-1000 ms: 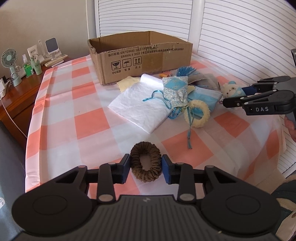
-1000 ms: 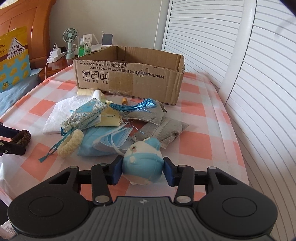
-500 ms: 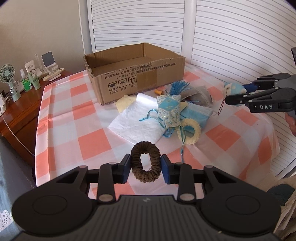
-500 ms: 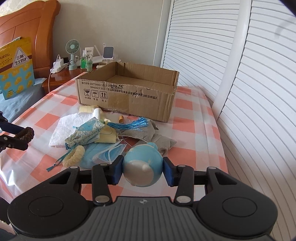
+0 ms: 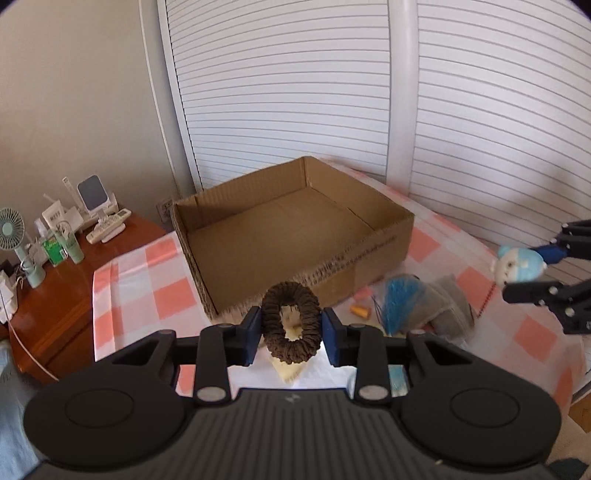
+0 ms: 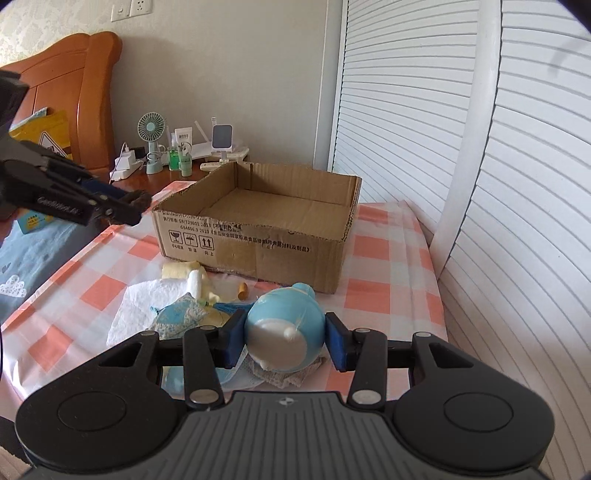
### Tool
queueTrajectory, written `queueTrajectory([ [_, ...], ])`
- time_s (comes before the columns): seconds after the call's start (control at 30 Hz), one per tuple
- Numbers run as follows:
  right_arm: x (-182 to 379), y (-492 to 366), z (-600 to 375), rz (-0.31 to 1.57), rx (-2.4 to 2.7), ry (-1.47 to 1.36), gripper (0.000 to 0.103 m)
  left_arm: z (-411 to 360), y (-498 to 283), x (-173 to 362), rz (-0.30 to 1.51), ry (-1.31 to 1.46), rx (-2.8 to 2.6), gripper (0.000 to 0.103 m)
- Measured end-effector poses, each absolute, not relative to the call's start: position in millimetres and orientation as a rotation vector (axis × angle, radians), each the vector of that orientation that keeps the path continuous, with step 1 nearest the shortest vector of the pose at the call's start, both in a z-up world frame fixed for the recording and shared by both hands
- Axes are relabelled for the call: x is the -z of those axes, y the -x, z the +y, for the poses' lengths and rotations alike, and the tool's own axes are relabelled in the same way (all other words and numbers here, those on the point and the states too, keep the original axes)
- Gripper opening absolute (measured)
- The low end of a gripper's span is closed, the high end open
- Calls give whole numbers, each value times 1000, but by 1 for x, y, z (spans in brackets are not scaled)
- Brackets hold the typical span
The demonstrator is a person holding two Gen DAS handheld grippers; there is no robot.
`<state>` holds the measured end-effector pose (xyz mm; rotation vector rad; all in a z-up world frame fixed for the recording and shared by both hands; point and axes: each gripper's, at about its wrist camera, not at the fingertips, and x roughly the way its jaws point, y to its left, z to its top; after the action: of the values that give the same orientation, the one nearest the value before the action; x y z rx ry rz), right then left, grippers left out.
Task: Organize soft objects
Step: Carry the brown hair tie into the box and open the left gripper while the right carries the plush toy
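Behind the checked cloth (image 6: 384, 254) rise white louvred doors (image 6: 406, 110), with a plain wall (image 6: 221, 55) beside them carrying a switch and socket (image 6: 131, 7). A wooden nightstand (image 5: 55, 302) is crowded with a small mint fan (image 6: 150, 129), green bottles (image 5: 72, 249), a remote (image 5: 109, 229), a little stand with a grey screen (image 6: 222, 136) and a white charger (image 6: 123, 162). An orange wooden headboard (image 6: 88, 85) stands at the left, with a yellow packet (image 6: 55, 129) propped against it.

Dark brown ribbed scrunchie (image 5: 290, 322), pale blue and white plush toy (image 6: 284, 338), plain tan cardboard box (image 6: 258, 242) with black print, orange-and-white checked tabletop (image 6: 391, 258), black claws with blue pads (image 6: 334, 343).
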<state>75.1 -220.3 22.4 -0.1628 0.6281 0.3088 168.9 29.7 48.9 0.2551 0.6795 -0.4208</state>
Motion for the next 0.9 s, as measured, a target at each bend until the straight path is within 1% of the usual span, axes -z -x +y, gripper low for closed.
queueTrajectory([
  [0.23,-29,-99,-225,617,-309,146,50,10,-266,-45,715,-265,377,33],
  [0.43,-30,-115,-228,618,-301,147,50,5,-318,-30,753,-267,318,33],
  [0.47,-30,-118,-229,619,-300,147,50,5,-323,-28,754,-269,313,35],
  [0.5,-30,-120,-229,621,-300,147,50,5,-328,-26,753,-275,306,43],
  [0.53,-30,-122,-229,622,-298,148,50,5,-331,-25,749,-277,304,49],
  [0.6,-29,-126,-229,624,-296,150,50,6,-335,-24,731,-281,269,85],
  [0.63,-30,-128,-229,625,-296,149,50,7,-335,-23,721,-282,255,88],
  [0.77,-32,-132,-225,619,-301,151,50,11,-333,-25,724,-253,270,88],
  [0.9,-34,-137,-220,618,-304,158,50,15,-318,-29,705,-261,269,92],
])
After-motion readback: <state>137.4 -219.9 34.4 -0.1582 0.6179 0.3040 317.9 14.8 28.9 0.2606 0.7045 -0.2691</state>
